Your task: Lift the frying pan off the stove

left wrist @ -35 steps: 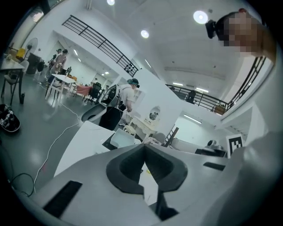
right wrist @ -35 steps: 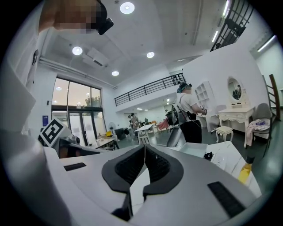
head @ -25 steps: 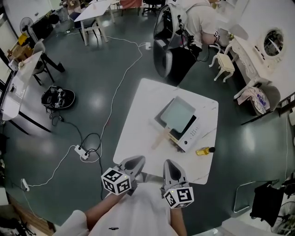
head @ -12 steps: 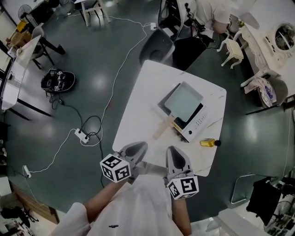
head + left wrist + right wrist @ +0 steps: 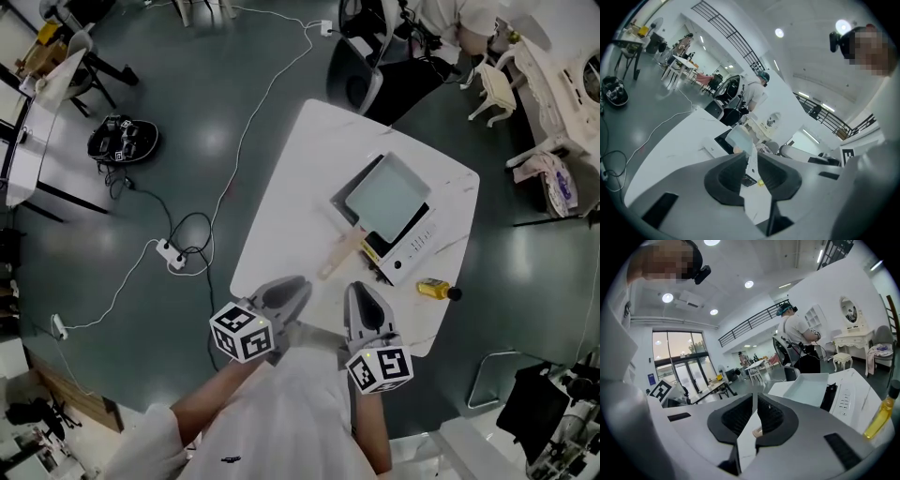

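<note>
One frying pan [image 5: 386, 195] sitting on one stove [image 5: 415, 246] ahead, left gripper [image 5: 296, 284] jaws opening, empty, right gripper [image 5: 357, 291] jaws pressing together, empty, one yellow bottle [image 5: 434, 289] lying to its right.

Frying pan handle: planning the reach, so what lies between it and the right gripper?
Only bare white table separates the right gripper from the wooden handle, per the head view.

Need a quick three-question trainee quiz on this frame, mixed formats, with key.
1. True or false: the frying pan sits on the stove.
2. What lies on the table beside the stove? A yellow bottle; B mug; C sponge.
3. Fill in: the jaws of the right hand-held gripper are ___.
Key: 1 true; 2 A; 3 shut.
</note>
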Action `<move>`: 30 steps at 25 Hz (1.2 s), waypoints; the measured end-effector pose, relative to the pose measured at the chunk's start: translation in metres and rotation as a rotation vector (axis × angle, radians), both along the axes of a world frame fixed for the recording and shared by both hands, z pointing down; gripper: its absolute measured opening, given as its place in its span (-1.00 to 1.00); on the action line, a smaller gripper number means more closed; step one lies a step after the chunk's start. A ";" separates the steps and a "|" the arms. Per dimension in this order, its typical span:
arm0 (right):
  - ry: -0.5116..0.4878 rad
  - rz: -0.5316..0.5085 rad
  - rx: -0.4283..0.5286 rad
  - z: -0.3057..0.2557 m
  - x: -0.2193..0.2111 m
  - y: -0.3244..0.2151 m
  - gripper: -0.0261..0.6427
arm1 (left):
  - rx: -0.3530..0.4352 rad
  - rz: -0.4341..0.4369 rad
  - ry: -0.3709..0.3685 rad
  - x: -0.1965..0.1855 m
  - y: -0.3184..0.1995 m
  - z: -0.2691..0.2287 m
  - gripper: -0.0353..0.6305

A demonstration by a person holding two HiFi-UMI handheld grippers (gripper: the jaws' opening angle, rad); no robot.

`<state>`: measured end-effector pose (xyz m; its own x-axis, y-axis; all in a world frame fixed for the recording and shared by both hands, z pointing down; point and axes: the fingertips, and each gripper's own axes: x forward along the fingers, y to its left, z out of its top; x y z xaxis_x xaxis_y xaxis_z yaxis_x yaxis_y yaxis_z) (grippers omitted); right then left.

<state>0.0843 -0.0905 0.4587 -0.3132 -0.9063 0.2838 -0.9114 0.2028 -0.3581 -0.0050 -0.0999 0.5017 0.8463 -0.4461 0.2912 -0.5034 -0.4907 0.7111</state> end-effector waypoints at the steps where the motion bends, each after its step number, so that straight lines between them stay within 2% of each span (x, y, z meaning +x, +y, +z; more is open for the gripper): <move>1: -0.009 -0.001 -0.007 0.003 0.001 -0.002 -0.91 | -0.018 0.007 0.007 0.003 0.000 0.003 -0.64; 2: -0.020 -0.002 -0.013 0.006 0.001 -0.005 -0.91 | -0.038 0.015 0.013 0.006 -0.001 0.007 -0.54; 7: -0.060 -0.009 -0.047 0.027 0.004 -0.020 -0.91 | -0.094 0.010 0.011 0.016 -0.010 0.030 -0.54; 10: -0.068 -0.013 -0.057 0.035 0.007 -0.027 -0.91 | -0.135 0.034 0.010 0.025 -0.011 0.048 -0.37; 19: -0.110 -0.008 -0.106 0.061 0.024 -0.036 -0.91 | -0.197 0.047 -0.004 0.043 -0.016 0.083 -0.37; 27: -0.155 -0.024 -0.152 0.088 0.024 -0.046 -0.90 | -0.218 0.041 0.016 0.051 -0.022 0.091 -0.39; 30: -0.163 -0.024 -0.166 0.095 0.026 -0.051 -0.85 | -0.235 0.036 0.051 0.052 -0.023 0.090 -0.44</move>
<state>0.1099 -0.1415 0.5536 -0.3880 -0.8430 0.3725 -0.8345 0.1498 -0.5303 0.0470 -0.1228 0.5922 0.8767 -0.3403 0.3399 -0.4489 -0.3254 0.8322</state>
